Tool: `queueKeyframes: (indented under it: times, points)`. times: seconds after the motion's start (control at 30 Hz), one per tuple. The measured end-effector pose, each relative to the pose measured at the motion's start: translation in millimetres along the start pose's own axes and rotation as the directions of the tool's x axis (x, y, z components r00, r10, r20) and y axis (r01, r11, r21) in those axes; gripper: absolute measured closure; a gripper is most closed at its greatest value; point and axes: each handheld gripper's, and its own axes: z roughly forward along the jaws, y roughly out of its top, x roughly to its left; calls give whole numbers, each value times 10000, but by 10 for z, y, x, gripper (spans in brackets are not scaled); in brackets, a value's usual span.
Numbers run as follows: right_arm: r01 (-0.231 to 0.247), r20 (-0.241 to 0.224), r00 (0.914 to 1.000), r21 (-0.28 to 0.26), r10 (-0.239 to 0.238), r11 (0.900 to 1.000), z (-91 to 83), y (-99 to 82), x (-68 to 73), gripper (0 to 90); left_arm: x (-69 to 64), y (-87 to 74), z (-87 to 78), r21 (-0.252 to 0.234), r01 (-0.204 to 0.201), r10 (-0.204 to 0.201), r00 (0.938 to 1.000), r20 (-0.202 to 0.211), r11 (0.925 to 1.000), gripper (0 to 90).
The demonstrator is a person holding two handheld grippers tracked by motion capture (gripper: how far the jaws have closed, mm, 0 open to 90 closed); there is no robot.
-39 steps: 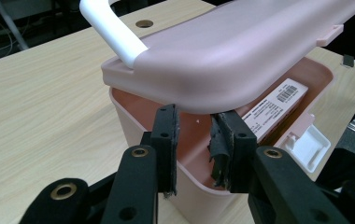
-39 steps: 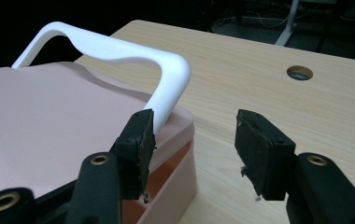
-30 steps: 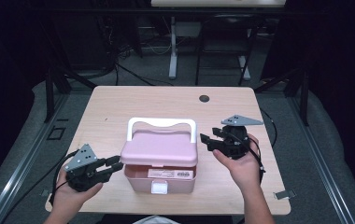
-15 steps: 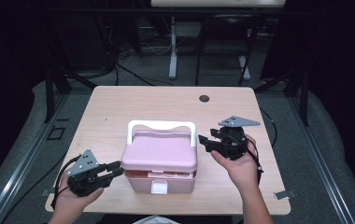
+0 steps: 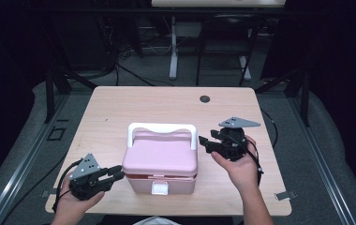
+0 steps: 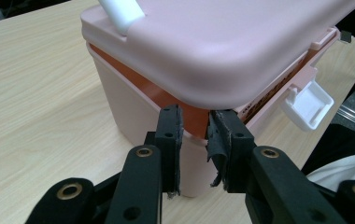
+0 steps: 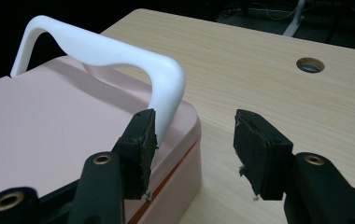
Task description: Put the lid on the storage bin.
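Here the wooden counter [image 5: 120, 112] carries one pink box [image 5: 160, 161], standing near the person's edge, between the two hands. Its long axis runs across the counter from one hand to the other; one white handle [image 5: 162, 129] arches upright over the far side of the lid, and one white latch [image 5: 159, 188] hangs at the middle of the near face. One dark round hole [image 5: 205, 99] sits in the counter farther back. The left claw [image 5: 116, 173] points at the box's near left corner; in the left gripper view its jaws stand narrow but apart, on either side of the orange seam [image 6: 192, 114] under the lid's lip, and I cannot tell whether the pads press on anything. The right claw [image 5: 203, 143] comes level from the right, the box lying to its left, with its jaws wide and nothing between them; in the right gripper view one pad sits just beside the handle's right end. The left claw seems the nearer to the box, so prising at the lid looks like the step in hand.
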Motion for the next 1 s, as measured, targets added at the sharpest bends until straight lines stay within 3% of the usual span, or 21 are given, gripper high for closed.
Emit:
queueKeyframes:
  times: [1.0]
  points:
    - [-140,-26,9999,-28,140,9999,10,-13,-9,473,27,-143,2,257,245,-245,9997,-27,9994,731]
